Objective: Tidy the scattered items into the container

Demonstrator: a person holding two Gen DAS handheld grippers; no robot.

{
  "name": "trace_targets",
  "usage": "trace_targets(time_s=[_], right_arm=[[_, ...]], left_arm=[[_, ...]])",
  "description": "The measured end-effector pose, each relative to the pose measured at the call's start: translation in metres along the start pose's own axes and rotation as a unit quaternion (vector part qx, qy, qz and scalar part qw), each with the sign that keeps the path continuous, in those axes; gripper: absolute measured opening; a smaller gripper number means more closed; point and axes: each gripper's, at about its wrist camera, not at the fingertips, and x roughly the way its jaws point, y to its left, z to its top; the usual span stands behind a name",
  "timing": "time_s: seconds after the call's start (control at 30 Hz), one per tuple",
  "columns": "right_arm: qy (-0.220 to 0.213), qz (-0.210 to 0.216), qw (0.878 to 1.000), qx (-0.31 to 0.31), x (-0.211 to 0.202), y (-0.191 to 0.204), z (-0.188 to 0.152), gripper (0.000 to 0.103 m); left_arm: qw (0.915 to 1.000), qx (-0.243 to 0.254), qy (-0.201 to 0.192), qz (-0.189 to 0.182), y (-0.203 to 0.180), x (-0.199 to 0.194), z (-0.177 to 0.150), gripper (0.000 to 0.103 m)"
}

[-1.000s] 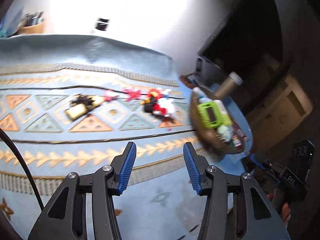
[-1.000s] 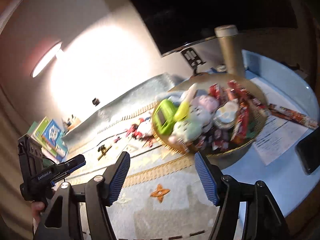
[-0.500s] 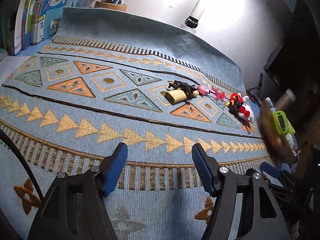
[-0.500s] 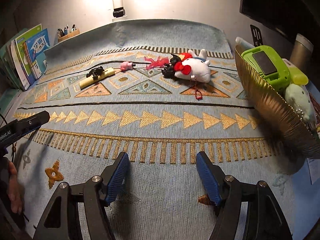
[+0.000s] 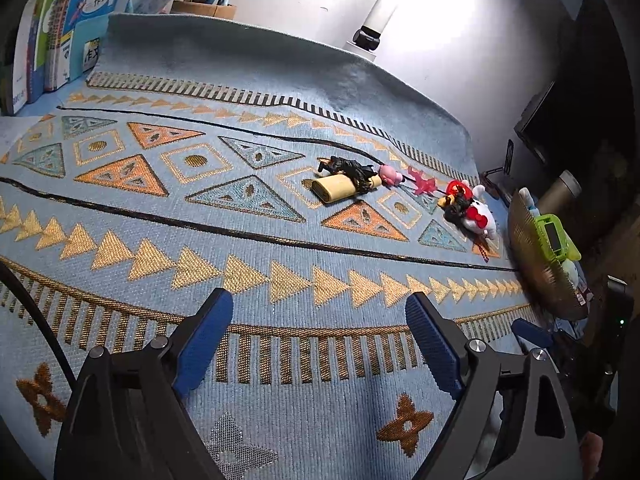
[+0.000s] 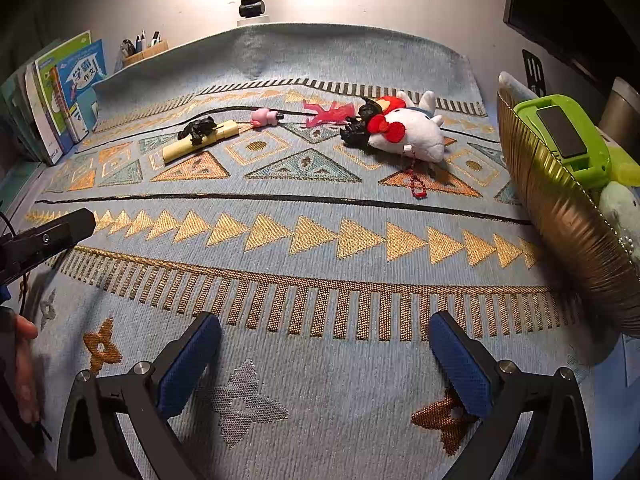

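Lying toys [image 6: 404,132] beyond gaping tongs [image 6: 324,354]

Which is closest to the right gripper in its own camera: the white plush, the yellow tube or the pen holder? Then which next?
From the right gripper, in the right wrist view:
1. White plush, mid-rug, slightly right.
2. Yellow tube, farther back on the left.
3. Pen holder, far left, beyond the rug by the wall.

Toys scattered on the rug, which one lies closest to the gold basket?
The white plush cat with the red bow; the pink pig and yellow roll lie farther from the basket.
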Motion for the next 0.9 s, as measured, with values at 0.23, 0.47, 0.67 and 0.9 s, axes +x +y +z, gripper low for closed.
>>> trace_targets(time_s=[0.23, 0.47, 0.67, 0.9], right_arm=[[0.000, 0.000, 1.000, 0.000, -0.0003, -0.0003, 0.0002, 0.103], [0.000, 0.000, 1.000, 0.000, 0.0001, 0.0000, -0.0001, 0.103], [0.000, 0.000, 1.000, 0.000, 0.0000, 0.0001, -0.0002, 0.103], [0.000, 0.000, 1.000, 0.000, -0.0006, 0.0005, -0.0004, 0.103]], left_arm=[[1.0000, 0.002, 0.001, 0.000, -0.0003, -0.0001, -0.0006, 0.090], [0.9999, 0.008, 0.003, 0.008, -0.0032, 0.0009, -0.0008, 0.091], [0.9999, 0.012, 0.005, 0.011, -0.0048, 0.0018, -0.0006, 0.092], [0.9996, 0.023, 0.011, 0.013, -0.0080, 0.0044, -0.0002, 0.097]])
